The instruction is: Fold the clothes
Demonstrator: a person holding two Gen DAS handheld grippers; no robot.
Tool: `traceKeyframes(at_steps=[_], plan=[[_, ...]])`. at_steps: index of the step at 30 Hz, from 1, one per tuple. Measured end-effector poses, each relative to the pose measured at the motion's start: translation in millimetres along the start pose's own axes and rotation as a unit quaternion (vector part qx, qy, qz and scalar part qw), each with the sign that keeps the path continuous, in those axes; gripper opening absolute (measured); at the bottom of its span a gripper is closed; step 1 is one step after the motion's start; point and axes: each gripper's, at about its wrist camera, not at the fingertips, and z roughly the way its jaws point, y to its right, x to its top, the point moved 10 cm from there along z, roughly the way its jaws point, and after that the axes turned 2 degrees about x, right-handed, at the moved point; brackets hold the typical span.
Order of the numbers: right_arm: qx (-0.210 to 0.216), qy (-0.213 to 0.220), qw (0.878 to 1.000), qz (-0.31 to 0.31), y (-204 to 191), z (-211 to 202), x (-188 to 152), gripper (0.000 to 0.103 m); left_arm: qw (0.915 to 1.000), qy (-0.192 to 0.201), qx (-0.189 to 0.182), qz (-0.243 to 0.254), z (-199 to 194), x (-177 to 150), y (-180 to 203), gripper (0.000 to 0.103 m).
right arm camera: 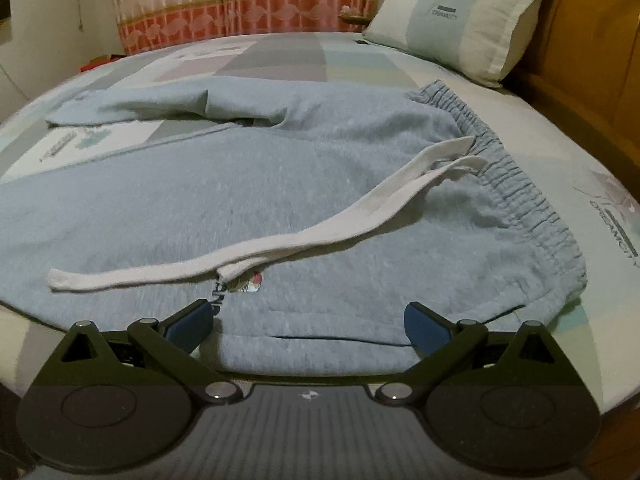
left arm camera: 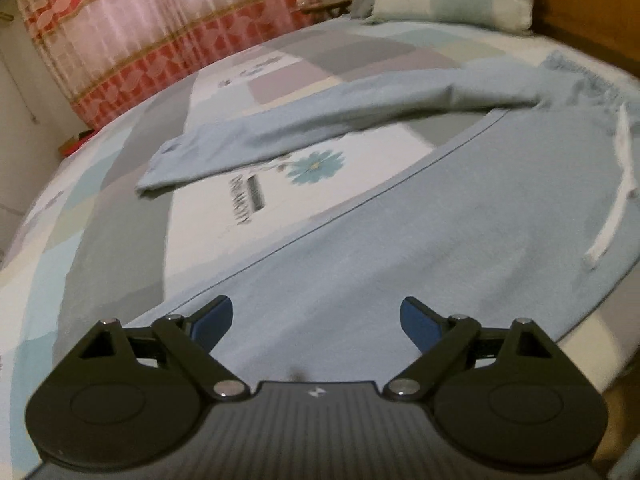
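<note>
The left gripper (left arm camera: 316, 320), black with blue pads, is held with its fingers spread wide and nothing between them, just above the near leg of the pale blue fleece sweatpants (left arm camera: 400, 232). The right gripper (right arm camera: 308, 326) is likewise spread and empty, poised over the near hem of the same garment (right arm camera: 240, 184), close to a small printed logo (right arm camera: 240, 282). The sweatpants are laid flat on the patchwork-printed bedsheet (right arm camera: 280, 56), their legs parted in a V. A white drawstring (right arm camera: 280, 240) is trailed across the fabric from the gathered elastic waistband (right arm camera: 516, 184). Beyond are seen a striped pillow (right arm camera: 468, 20), a wooden headboard (right arm camera: 592, 40) and a pink-and-red patterned curtain (left arm camera: 160, 28).
</note>
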Motion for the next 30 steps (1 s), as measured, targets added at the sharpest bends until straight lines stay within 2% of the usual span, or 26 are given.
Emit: traceKeyframes(at_steps=[2,6,10,13,18,23,24,26,27,30], plan=[[0.019,0.008,1.0,0.02,-0.2,-1.4,6.2,0.103,0.9999,0.008,-0.009,-0.004,-5.5,7.4,6.6,0.092],[0.079,0.014,0.994,0.073,-12.6,12.0,15.7,0.103,0.9997,-0.01,0.0,-0.021,-6.0,5.4,20.2,0.092],[0.117,-0.002,0.991,0.064,-39.2,18.6,11.8,0.103,0.999,-0.028,-0.024,-0.027,-5.8,-2.2,39.7,0.092],[0.123,0.005,0.992,0.035,-48.2,6.8,10.5,0.103,0.999,-0.031,-0.028,-0.015,-1.3,1.6,51.4,0.092],[0.072,0.007,0.997,0.03,-29.0,7.8,3.9,0.103,0.998,-0.028,-0.056,-0.013,13.7,10.5,74.6,0.092],[0.021,0.003,0.999,0.027,-11.3,11.1,-1.0,0.103,0.9954,-0.069,-0.064,-0.021,39.7,-12.9,83.8,0.092],[0.017,0.0,1.0,0.023,-12.1,12.4,-1.1,0.103,0.9945,-0.079,-0.062,-0.03,43.3,-20.8,80.5,0.094],[0.009,-0.006,1.0,0.013,-13.7,14.6,-1.9,0.103,0.9893,-0.087,-0.085,-0.082,41.5,-33.9,68.5,0.094],[0.006,-0.007,1.0,0.003,-14.7,14.6,-3.8,0.103,0.9871,-0.093,-0.083,-0.101,40.1,-41.7,61.1,0.094],[-0.006,-0.007,1.0,-0.023,-17.2,14.3,-8.6,0.103,0.9868,-0.096,-0.069,-0.111,32.5,-58.8,44.0,0.094]])
